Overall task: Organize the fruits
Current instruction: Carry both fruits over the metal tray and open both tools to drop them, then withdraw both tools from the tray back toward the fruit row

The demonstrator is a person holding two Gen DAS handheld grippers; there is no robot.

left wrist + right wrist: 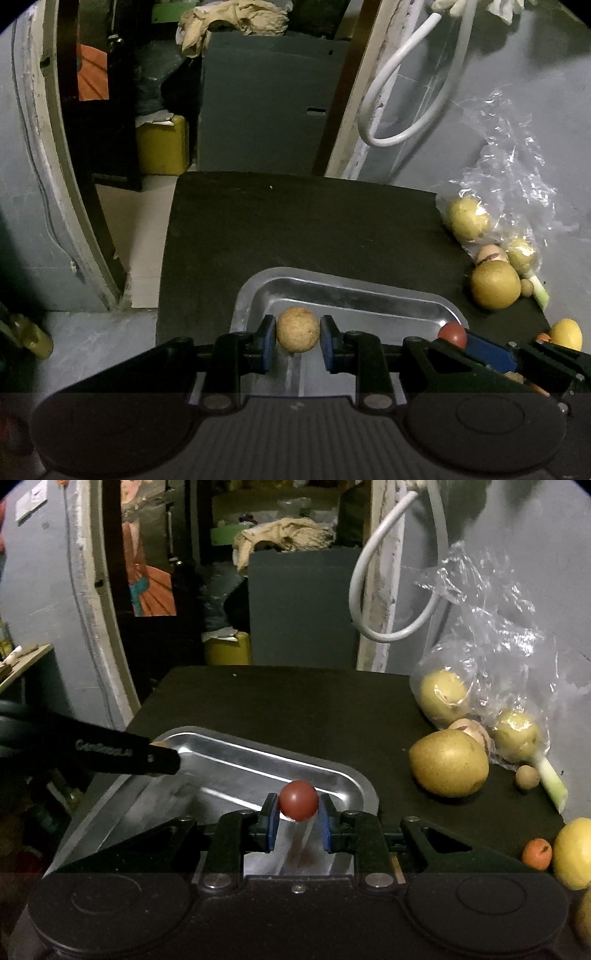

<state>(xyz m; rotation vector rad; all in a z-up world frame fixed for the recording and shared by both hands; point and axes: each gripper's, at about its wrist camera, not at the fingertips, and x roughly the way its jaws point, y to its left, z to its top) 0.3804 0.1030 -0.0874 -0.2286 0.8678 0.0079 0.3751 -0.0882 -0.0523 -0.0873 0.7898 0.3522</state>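
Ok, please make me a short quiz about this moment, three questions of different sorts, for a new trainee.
1. True or false: the left tool holds a round tan fruit above the metal tray.
2. What does the right tool hold? A) a lemon B) a small red fruit C) nothing
3. Fill in: some yellow fruits sit inside a clear plastic ____.

Key: 1 true; 2 B; 3 bag.
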